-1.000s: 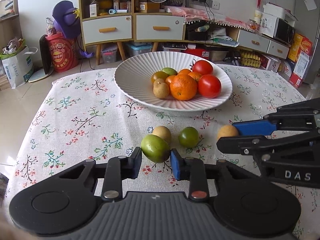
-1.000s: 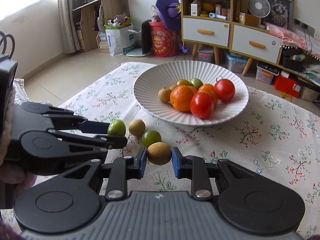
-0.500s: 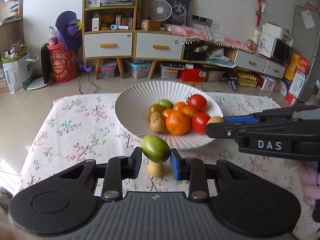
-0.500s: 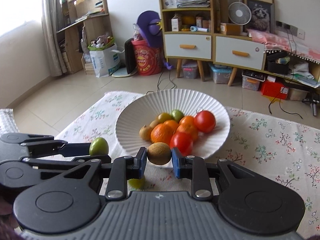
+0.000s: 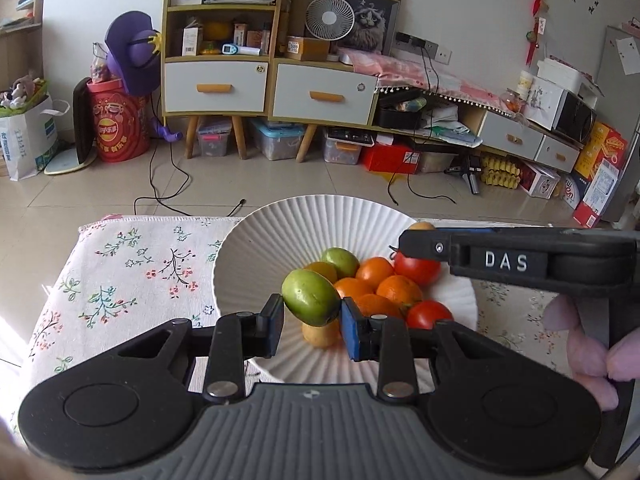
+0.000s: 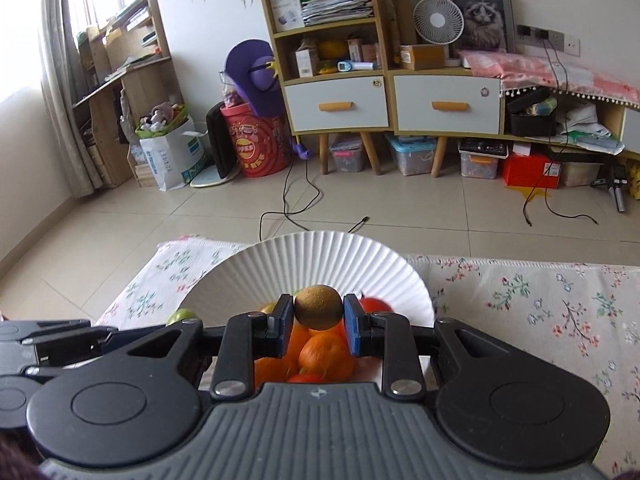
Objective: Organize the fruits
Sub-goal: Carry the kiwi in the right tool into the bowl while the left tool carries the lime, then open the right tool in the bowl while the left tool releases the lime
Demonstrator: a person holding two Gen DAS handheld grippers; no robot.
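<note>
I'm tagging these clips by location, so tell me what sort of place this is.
Most likely a lived-in living room at home: a wooden cabinet stacked with papers and boxes, a small fan beside a framed cat picture, and a floral tablecloth under a plate of fruit.

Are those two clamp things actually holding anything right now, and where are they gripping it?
Yes. The left hand-held gripper pinches a green fruit by its sides; the right hand-held gripper pinches a brown kiwi-like fruit likewise.

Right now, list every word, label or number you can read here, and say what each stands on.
"DAS": white raised letters on the side of the right gripper.
Red drum logo: too blurred to read.
White shopping bag print: too blurred.
Shelf boxes and floor cartons: too small.
</note>
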